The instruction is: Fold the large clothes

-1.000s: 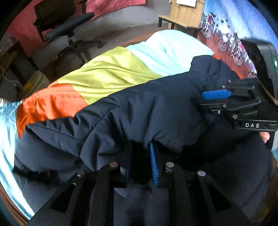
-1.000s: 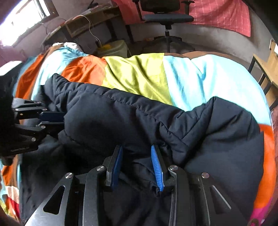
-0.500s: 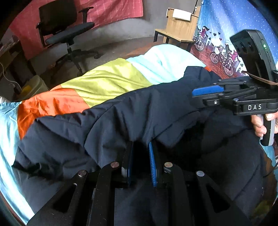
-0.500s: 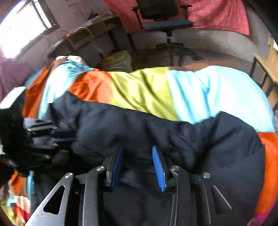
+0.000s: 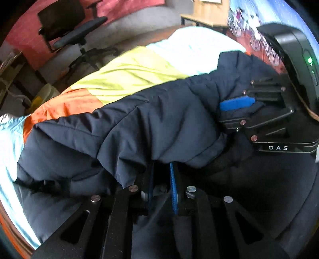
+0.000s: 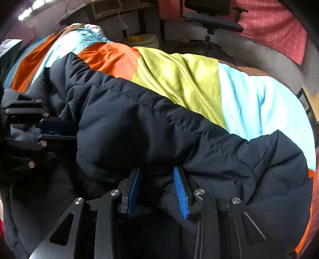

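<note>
A dark navy puffer jacket (image 5: 159,123) lies across a bed with a colour-block cover (image 5: 127,73) in orange, yellow-green and pale blue. My left gripper (image 5: 161,179) is shut on a fold of the jacket's near edge; its fingertips are buried in the fabric. My right gripper (image 6: 157,179) is also closed on a thick fold of the jacket (image 6: 159,129). The right gripper shows in the left wrist view (image 5: 237,111) at the right, clamped on the jacket. The left gripper shows in the right wrist view (image 6: 57,131) at the left edge.
An office chair (image 5: 79,37) stands on the floor beyond the bed, with a red cloth on the wall behind. A wooden table (image 5: 205,14) is at the far right. A desk with cables (image 6: 119,12) and a pale bin (image 6: 141,39) lie past the bed's far side.
Both grippers have dropped lower toward the bed with the jacket fold still held, after being raised half a second ago. The fold now lies lower over the jacket body.
</note>
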